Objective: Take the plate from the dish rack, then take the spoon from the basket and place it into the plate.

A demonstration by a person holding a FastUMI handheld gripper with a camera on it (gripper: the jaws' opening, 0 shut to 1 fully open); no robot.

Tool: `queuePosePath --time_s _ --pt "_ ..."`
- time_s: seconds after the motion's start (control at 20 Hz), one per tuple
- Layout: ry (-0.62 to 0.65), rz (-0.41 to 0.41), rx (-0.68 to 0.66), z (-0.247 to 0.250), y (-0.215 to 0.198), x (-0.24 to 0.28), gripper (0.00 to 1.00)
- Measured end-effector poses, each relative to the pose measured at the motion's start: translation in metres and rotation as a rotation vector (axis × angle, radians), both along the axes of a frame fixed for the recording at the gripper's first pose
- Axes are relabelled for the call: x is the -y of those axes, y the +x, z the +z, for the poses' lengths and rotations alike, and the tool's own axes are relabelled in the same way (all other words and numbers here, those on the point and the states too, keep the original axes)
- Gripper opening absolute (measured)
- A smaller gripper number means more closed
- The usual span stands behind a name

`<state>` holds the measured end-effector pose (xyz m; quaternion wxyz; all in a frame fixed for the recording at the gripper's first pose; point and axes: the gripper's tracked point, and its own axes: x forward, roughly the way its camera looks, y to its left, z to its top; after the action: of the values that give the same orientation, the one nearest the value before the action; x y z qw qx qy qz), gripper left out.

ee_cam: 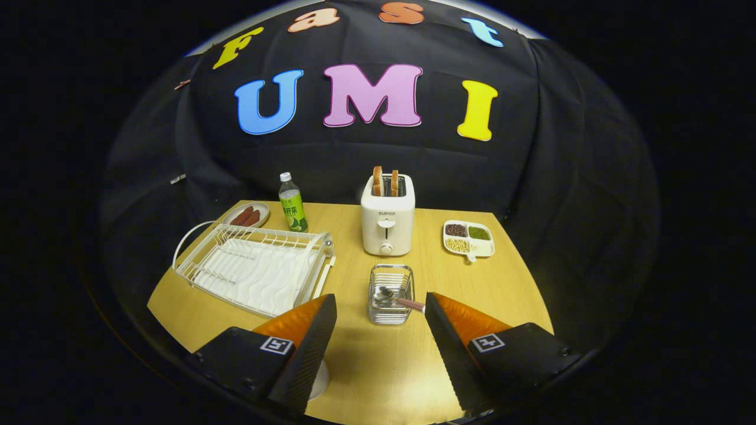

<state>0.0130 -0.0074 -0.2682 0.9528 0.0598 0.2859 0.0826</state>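
Black cloth walls close in a booth around a pale wooden desk. Above its near part hangs the gripper, level and pointed toward the back wall, its two fingers spread wide apart with nothing between them but bare desk.

Just ahead of the fingers, in line with the gap, stands a small wire basket. The spoon lies in it, bowl inside and handle poking out over the rim toward the right finger, its end near that fingertip; whether they touch cannot be told. A curved white edge, seemingly the plate, peeks out on the desk from under the left finger, mostly hidden by it.

Beyond the left finger sits the white dish rack, its slots holding no dishes. Behind the rack are a small dish of sausages and a green bottle standing upright. Straight beyond the basket stands a white toaster with two slices of toast upright in its slots. To its right, well apart, lies a divided tray of beans.
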Motion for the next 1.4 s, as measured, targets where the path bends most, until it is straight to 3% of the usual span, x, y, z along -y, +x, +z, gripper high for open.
queuePosePath --time_s 0.25,0.4,0.5,0.65,0.8,0.85,1.0,1.4 --pt "-0.032 0.042 -0.106 -0.047 0.028 0.014 0.97" --pt "-0.041 0.07 -0.164 -0.078 0.035 0.014 0.87" --pt "-0.06 0.066 -0.198 -0.096 0.038 0.018 0.71" --pt "-0.014 0.053 -0.233 -0.104 0.036 0.014 0.3" --pt "0.045 0.095 -0.248 -0.098 0.031 0.001 0.26" --pt "0.063 0.111 -0.248 -0.093 0.028 -0.005 0.19" --pt "0.044 0.116 -0.243 -0.091 0.028 -0.01 0.14" --pt "0.079 0.001 -0.211 -0.062 0.019 0.015 0.11"
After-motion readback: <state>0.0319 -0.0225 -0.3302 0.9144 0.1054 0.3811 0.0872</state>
